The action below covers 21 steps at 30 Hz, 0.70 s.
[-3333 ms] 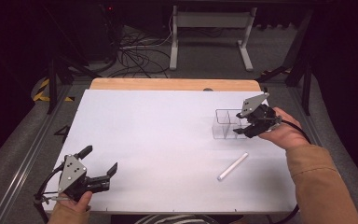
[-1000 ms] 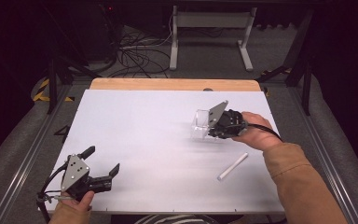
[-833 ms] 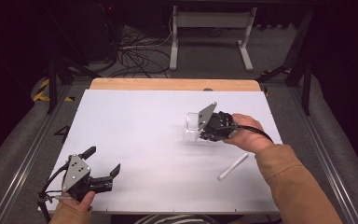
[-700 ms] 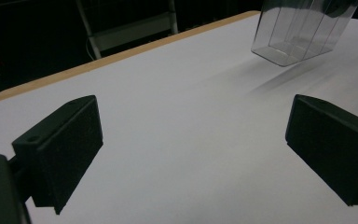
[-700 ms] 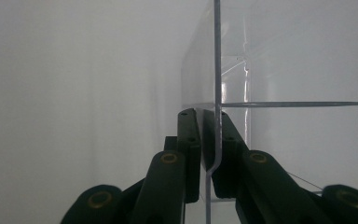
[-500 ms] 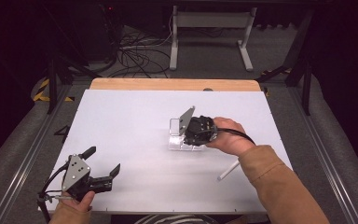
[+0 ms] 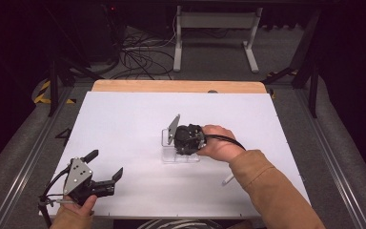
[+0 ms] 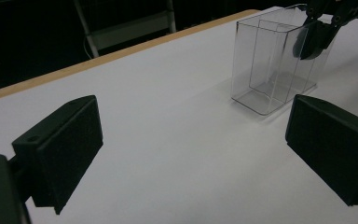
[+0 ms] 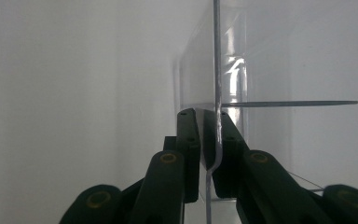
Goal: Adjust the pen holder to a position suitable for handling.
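A clear plastic box [image 7: 180, 156] with inner dividers stands near the middle of the white table [image 7: 124, 114]. My right gripper [image 7: 181, 141] comes in from the right and is shut on one of its thin walls. In the right gripper view the wall [image 9: 216, 56] runs straight up between the closed jaws of the right gripper [image 9: 208, 127]. At the front left, my left gripper [image 7: 106, 163] is held open with nothing in it. In the left gripper view the box [image 8: 270, 60] stands ahead to the right of the left gripper [image 8: 191, 140], with the right gripper [image 8: 317, 37] clamped on its far side.
A small white stick [image 7: 228, 179] lies on the table just beside the right sleeve. A wooden strip [image 7: 171, 86] borders the table's far edge. Beyond it are floor cables [image 7: 138, 57] and a metal stand [image 7: 214, 24].
The right hand has drawn the clear box from the table's far right leftward toward the middle, a little nearer the front. The left gripper has stayed in place, open.
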Each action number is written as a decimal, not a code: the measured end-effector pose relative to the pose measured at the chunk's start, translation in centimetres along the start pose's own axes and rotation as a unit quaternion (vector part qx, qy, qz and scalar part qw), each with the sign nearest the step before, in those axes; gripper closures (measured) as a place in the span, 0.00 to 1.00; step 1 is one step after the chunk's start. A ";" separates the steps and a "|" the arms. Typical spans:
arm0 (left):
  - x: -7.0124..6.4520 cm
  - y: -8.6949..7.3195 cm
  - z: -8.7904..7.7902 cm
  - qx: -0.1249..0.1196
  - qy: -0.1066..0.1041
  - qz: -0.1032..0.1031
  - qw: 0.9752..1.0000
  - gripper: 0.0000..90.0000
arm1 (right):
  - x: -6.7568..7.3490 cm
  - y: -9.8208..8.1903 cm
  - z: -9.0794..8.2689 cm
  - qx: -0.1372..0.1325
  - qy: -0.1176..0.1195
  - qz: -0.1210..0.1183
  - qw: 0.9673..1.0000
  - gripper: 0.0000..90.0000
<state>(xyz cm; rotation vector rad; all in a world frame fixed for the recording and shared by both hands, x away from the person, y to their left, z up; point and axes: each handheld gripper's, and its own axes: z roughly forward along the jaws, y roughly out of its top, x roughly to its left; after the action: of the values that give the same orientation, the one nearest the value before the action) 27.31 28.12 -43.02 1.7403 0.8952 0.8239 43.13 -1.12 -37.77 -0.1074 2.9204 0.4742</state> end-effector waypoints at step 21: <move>-0.1 0.0 0.1 0.001 -0.001 0.002 1.000 0.05 | -0.1 0.5 0.6 0.001 0.003 0.002 1.000 0.93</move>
<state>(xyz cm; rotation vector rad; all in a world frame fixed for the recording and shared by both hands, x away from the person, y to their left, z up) 27.33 28.03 -43.03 1.7458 0.8913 0.8243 43.23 -0.46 -38.18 -0.1019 2.9268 0.4728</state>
